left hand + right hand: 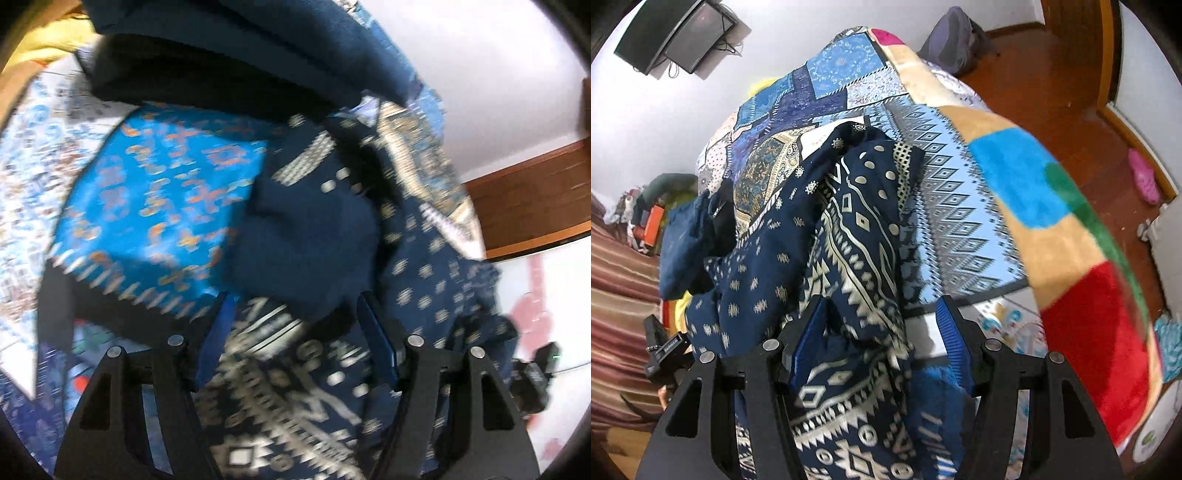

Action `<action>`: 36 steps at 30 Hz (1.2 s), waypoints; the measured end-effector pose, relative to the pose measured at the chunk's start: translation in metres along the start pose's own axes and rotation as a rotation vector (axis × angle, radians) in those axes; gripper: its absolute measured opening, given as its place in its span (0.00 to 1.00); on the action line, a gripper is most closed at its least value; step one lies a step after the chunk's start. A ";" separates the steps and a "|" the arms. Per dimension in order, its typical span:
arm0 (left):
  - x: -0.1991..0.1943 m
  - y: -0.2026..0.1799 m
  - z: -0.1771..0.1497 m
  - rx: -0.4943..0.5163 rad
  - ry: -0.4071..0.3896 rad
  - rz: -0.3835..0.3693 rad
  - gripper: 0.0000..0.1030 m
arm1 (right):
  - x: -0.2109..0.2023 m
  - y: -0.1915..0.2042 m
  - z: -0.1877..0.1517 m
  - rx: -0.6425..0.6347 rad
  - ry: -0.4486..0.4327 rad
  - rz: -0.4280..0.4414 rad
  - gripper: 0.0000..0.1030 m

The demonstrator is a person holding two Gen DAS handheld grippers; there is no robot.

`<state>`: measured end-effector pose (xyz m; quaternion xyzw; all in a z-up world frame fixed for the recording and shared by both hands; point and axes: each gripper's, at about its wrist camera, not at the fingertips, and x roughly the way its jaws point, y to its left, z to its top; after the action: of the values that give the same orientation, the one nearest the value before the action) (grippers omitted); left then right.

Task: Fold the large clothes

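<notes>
A large navy garment with a cream geometric print [849, 236] lies bunched on the patchwork bed cover [953, 206]. In the left wrist view the same garment [424, 266] fills the middle, blurred by motion. My left gripper [295, 306] has its jaws wide apart, with garment folds lying between and under the blue pads [373, 332]; they do not pinch it. My right gripper [882, 310] is also wide apart, with a thick fold of the garment running between its fingers [947, 321] without being clamped.
A plain dark blue piece [303, 243] and a bright blue patterned cloth [155, 206] lie on the bed. A colourful fleece blanket [1071, 229] hangs over the bed's right edge. The wooden floor [1052, 85] holds a pink slipper [1143, 181]. The other gripper [665, 350] shows at left.
</notes>
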<state>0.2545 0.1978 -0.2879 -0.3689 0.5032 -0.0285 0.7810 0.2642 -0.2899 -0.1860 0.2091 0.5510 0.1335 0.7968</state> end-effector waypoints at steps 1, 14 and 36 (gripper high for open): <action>0.002 -0.001 0.003 -0.004 -0.003 -0.014 0.66 | 0.004 0.000 0.002 0.003 0.007 0.007 0.55; 0.047 -0.016 0.020 0.028 0.009 0.087 0.81 | 0.040 0.022 0.015 -0.080 0.048 0.048 0.58; -0.046 -0.146 0.018 0.348 -0.240 0.144 0.15 | -0.020 0.096 0.047 -0.184 -0.115 0.133 0.14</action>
<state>0.2938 0.1209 -0.1609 -0.1925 0.4190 -0.0149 0.8872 0.3027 -0.2232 -0.1095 0.1784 0.4745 0.2239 0.8324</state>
